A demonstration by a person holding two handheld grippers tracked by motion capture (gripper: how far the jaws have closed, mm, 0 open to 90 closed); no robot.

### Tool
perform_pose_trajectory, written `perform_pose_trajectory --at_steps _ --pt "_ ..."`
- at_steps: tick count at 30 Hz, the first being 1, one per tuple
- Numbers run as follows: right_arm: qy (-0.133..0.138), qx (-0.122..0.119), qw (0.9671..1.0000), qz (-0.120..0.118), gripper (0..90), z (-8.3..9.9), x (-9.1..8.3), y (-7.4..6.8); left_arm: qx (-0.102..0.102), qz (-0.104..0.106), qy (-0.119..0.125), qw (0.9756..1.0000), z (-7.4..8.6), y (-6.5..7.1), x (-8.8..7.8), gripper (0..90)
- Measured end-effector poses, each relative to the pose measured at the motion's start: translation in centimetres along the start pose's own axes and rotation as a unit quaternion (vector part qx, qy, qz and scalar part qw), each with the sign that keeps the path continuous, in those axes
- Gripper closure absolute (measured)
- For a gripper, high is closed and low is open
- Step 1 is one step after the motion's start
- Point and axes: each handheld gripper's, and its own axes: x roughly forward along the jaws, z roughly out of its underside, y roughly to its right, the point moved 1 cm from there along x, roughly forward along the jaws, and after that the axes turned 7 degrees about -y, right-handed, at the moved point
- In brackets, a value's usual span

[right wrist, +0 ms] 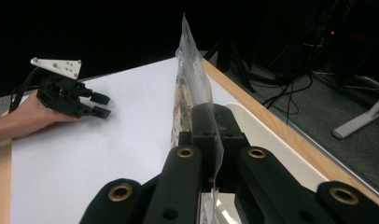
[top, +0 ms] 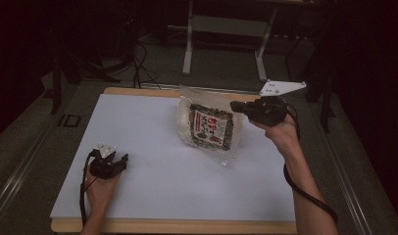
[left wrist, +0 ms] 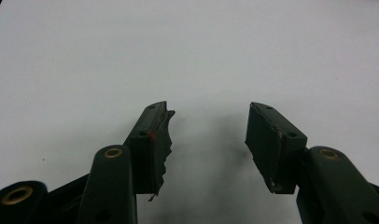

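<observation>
Dim room, white table (top: 153, 181): right gripper (top: 237, 105) pinches the snack bag (top: 210, 128) by its edge seam; probably light, crinkly, slippery. Left gripper (left wrist: 208, 140), well off the bag, gapes empty.

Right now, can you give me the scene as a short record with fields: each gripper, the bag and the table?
right gripper: shut on the bag's edge, holding it up
bag: clear snack bag with a printed label, lifted, lower corner near the sheet; contact cannot be told
left gripper: open, nothing between its jaws, low over the sheet
sheet: white, covers the table
table: wooden rim shows at the near edge
</observation>
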Motion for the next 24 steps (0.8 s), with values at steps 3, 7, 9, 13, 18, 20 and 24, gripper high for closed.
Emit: perform_pose_trajectory --at_steps 3,7,9,13,18,20,24 --pt "0.003 0.001 1.0000 0.002 89.5 -0.1 -0.2 0.1 0.000 0.000 0.000 1.0000 0.0 0.0 0.0 49.3" --pt "0.012 0.005 0.9999 0.007 89.5 -0.2 -0.8 0.4 0.000 -0.001 0.000 1.0000 0.0 0.0 0.0 49.2" --pt "0.015 0.005 0.9998 0.010 89.5 -0.4 -1.0 0.5 0.000 -0.001 0.000 1.0000 0.0 0.0 0.0 49.3" --pt "0.017 0.005 0.9998 0.013 89.5 -0.6 -1.3 0.6 0.000 0.000 0.000 1.0000 0.0 0.0 0.0 49.3" --pt "0.021 0.005 0.9996 0.015 89.5 -0.9 -1.5 0.7 0.000 0.000 0.000 1.0000 0.0 0.0 0.0 49.3" --pt "0.024 0.006 0.9995 0.017 89.5 -1.2 -1.6 0.7 0.000 0.000 0.000 1.0000 0.0 0.0 0.0 49.2" --pt "0.030 0.007 0.9993 0.020 89.5 -1.5 -1.9 0.8 0.000 0.000 -0.001 1.0000 0.0 0.0 0.0 49.2"
